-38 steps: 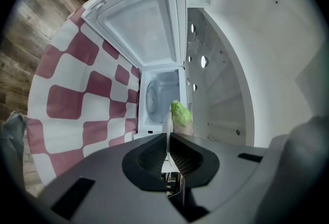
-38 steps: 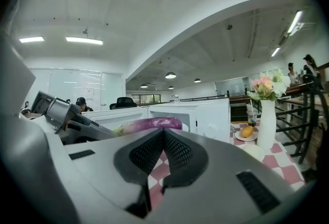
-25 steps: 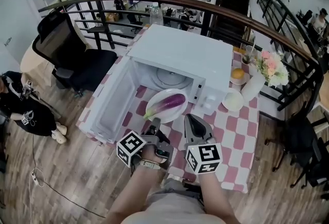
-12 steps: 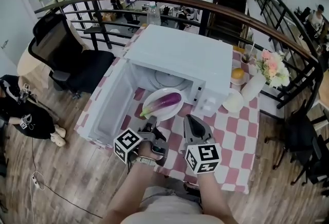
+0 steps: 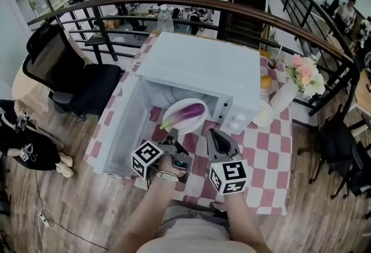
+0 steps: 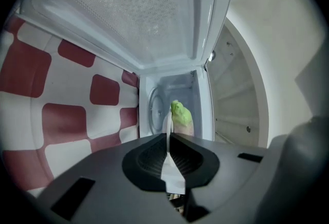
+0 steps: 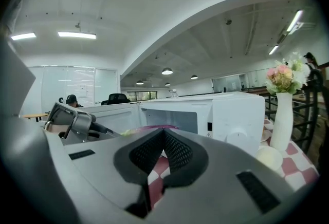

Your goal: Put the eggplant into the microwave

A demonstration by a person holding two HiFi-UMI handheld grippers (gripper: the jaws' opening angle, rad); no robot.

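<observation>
Red and white checked cloth (image 5: pixel 272 147) is spread over a table beside a dark curved railing (image 5: pixel 174 1), and a black chair (image 5: pixel 64 66) is seen at the left of it. On the cloth a white microwave (image 5: pixel 203 66) is placed, with its door (image 5: pixel 124 124) swung fully open to the left. A white vase (image 5: pixel 285 95) with pink flowers (image 5: pixel 304 72) is placed to the right of the microwave.

The eggplant (image 5: pixel 190 112), purple with a green stem end, is laid on a white plate (image 5: pixel 196 123). This plate is held at the mouth of the microwave cavity; whether its far edge is already inside cannot be told. The near rim of the plate is clamped by the left gripper (image 5: pixel 172 139), and in the left gripper view the jaws are seen pressed together on the thin white rim (image 6: pixel 168 161), with the green stem (image 6: pixel 180 112) and the turntable (image 6: pixel 154 107) visible beyond them.

The right gripper (image 5: pixel 214 136) is held just beside the left one, over the cloth and near the plate but apart from it. Its jaws are brought together, and nothing is held between them.
</observation>
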